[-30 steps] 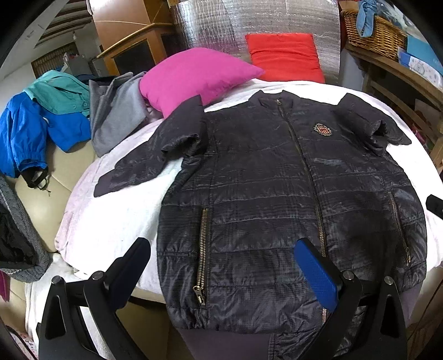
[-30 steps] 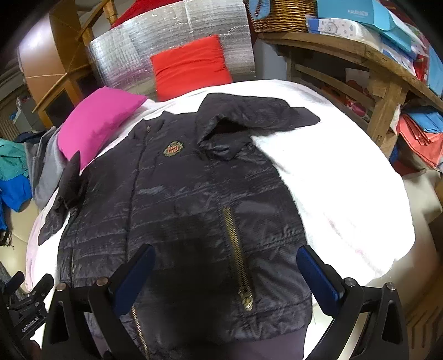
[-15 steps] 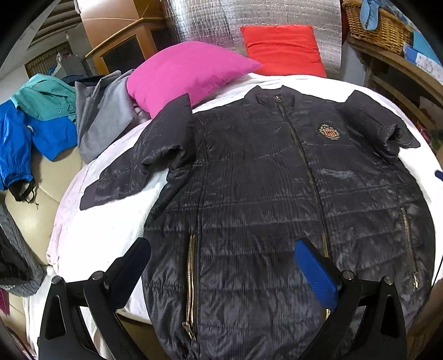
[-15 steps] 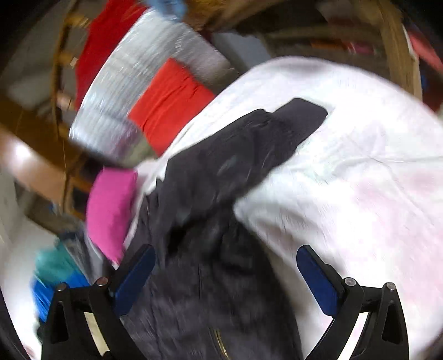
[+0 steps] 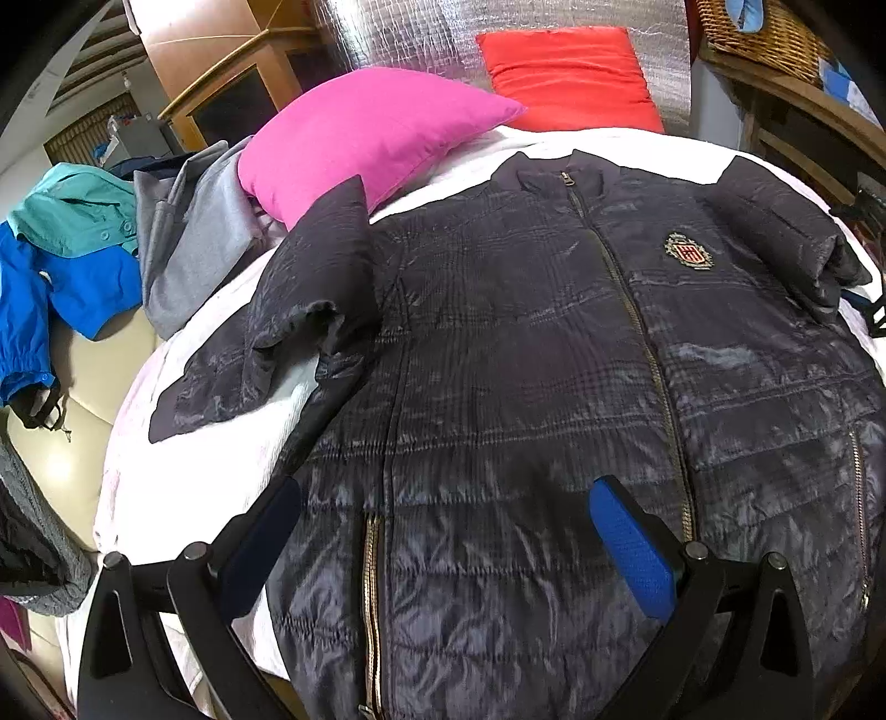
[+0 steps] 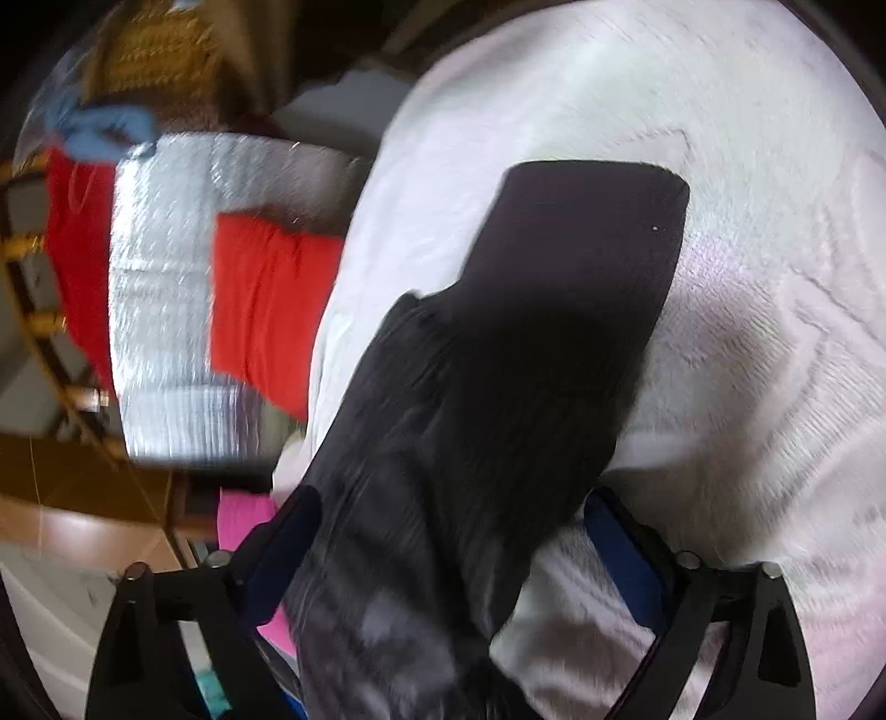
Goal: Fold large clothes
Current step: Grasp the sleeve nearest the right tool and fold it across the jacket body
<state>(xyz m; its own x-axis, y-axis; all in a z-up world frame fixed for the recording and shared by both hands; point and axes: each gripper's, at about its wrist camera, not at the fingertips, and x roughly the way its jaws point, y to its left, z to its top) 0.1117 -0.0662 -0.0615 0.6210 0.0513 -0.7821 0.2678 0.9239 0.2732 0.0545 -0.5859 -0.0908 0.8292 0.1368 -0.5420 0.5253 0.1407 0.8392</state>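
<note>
A dark quilted jacket with a crest lies front up and zipped on a white-covered surface. Its left sleeve is bent outward over the cover. My left gripper is open and empty above the jacket's lower front. My right gripper is open, its fingers either side of the jacket's right sleeve, which runs away to a flat cuff. The right wrist view is blurred and tilted.
A pink pillow and a red cushion lie behind the jacket. A grey garment and a blue and teal one lie at the left. A wicker basket sits on a wooden shelf at the right.
My left gripper has moved forward over the jacket. My right gripper has swung to the right and rolled, from above the jacket's hem to over its right sleeve.
</note>
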